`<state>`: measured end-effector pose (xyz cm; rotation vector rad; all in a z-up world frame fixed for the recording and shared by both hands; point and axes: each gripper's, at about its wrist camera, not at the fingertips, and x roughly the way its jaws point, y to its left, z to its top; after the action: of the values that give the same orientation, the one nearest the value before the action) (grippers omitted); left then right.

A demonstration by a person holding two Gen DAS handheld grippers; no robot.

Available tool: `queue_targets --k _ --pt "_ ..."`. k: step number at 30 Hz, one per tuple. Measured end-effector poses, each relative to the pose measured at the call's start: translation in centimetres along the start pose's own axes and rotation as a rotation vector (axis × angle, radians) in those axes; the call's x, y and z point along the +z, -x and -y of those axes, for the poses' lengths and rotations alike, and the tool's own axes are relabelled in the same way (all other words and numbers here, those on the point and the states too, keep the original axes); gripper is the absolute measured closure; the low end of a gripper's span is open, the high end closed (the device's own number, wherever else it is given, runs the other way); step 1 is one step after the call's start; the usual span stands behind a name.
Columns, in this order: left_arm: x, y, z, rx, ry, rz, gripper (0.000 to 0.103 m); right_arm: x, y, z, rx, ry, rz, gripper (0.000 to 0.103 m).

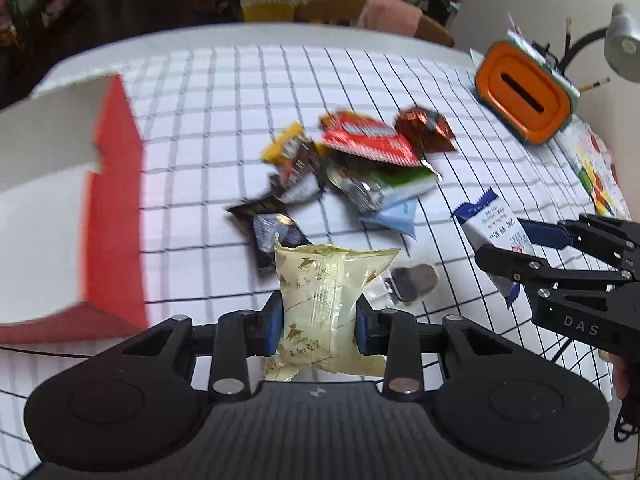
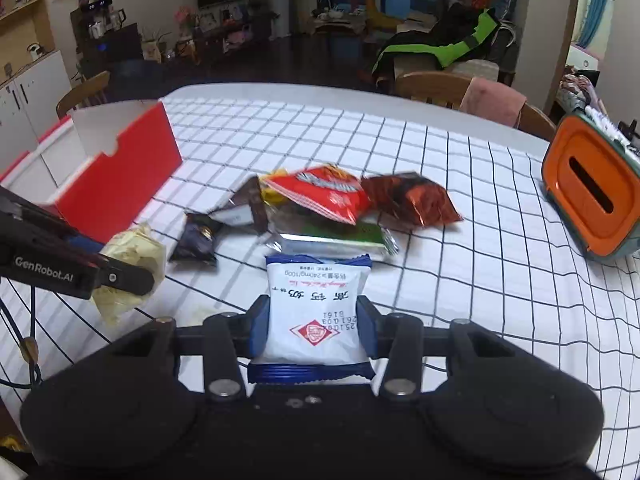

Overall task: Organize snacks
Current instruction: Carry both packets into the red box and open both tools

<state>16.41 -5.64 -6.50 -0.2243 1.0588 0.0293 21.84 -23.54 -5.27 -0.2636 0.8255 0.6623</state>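
My left gripper (image 1: pixel 319 322) is shut on a pale yellow snack packet (image 1: pixel 324 300), held above the table; the packet also shows in the right wrist view (image 2: pixel 132 258). My right gripper (image 2: pixel 313 328) is shut on a white and blue snack packet (image 2: pixel 314 312), which also shows at the right of the left wrist view (image 1: pixel 494 232). A pile of snack packets (image 1: pixel 352 160) lies mid-table, with a red packet (image 2: pixel 324 192) on top. An open red and white box (image 1: pixel 68 208) stands at the left, close to my left gripper; it also shows in the right wrist view (image 2: pixel 116 172).
An orange and green tissue box (image 2: pixel 592 204) stands at the right edge of the checked tablecloth (image 2: pixel 460 280). A small dark wrapped item (image 1: pixel 412 280) lies just ahead of my left gripper. Wooden chairs (image 2: pixel 436 88) stand behind the table. A lamp (image 1: pixel 624 44) is at the far right.
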Motion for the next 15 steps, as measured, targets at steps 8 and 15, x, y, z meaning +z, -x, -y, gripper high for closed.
queue_targets --k 8,15 --pt "0.4 5.2 -3.5 0.052 0.011 0.076 0.069 3.1 2.5 -4.9 0.038 -0.008 0.059 0.059" --pt "0.9 7.8 -7.8 0.102 0.036 0.102 0.069 6.3 2.2 -10.9 0.077 0.04 0.081 0.059"
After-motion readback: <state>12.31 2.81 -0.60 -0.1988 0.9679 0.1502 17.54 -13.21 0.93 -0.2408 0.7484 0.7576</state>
